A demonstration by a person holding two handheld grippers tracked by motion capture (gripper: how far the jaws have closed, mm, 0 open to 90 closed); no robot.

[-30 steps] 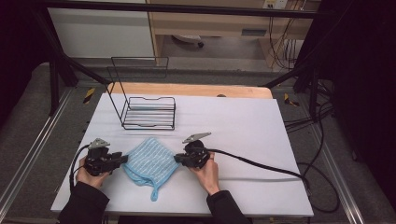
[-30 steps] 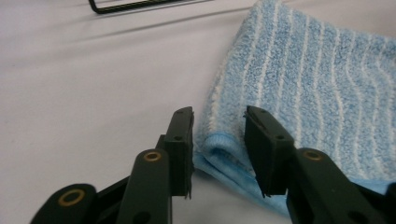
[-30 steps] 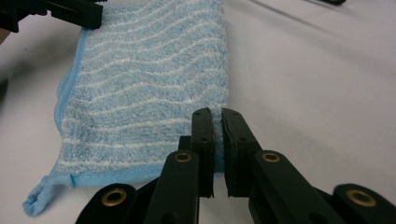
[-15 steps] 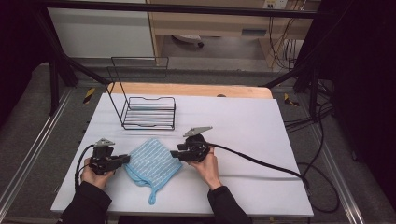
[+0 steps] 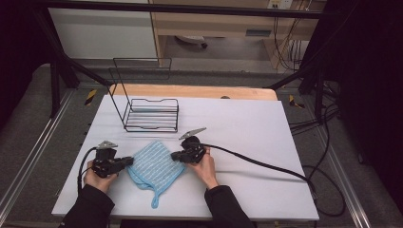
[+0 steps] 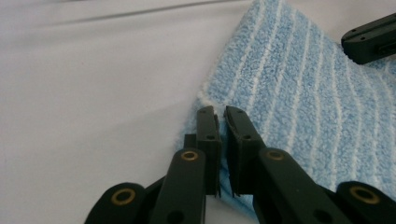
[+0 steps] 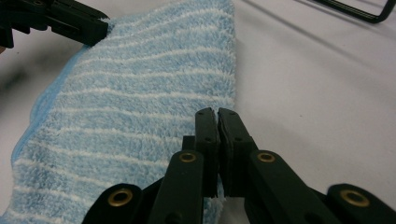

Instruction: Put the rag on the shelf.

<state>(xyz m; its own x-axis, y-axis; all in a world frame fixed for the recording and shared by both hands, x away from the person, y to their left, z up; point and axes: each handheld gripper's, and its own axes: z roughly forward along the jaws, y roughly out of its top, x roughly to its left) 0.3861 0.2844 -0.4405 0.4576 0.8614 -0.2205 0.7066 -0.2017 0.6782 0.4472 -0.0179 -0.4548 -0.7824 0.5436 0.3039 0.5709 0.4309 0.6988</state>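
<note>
Claws pinched opposite corners of the light-blue white-striped terry cloth (image 5: 156, 164) lying near the front of the white counter (image 5: 247, 128): left claw (image 6: 220, 122) clamped its left corner, right claw (image 7: 217, 120) its right. A black wire rack (image 5: 151, 113) stood farther back.

I note a fluffy blue terry cloth (image 7: 140, 116) with white stripes, matt black, probably plastic jaws with brass-coloured rivets, a thin black wire rack (image 5: 151, 114), and a smooth white tabletop (image 5: 247, 123).
</note>
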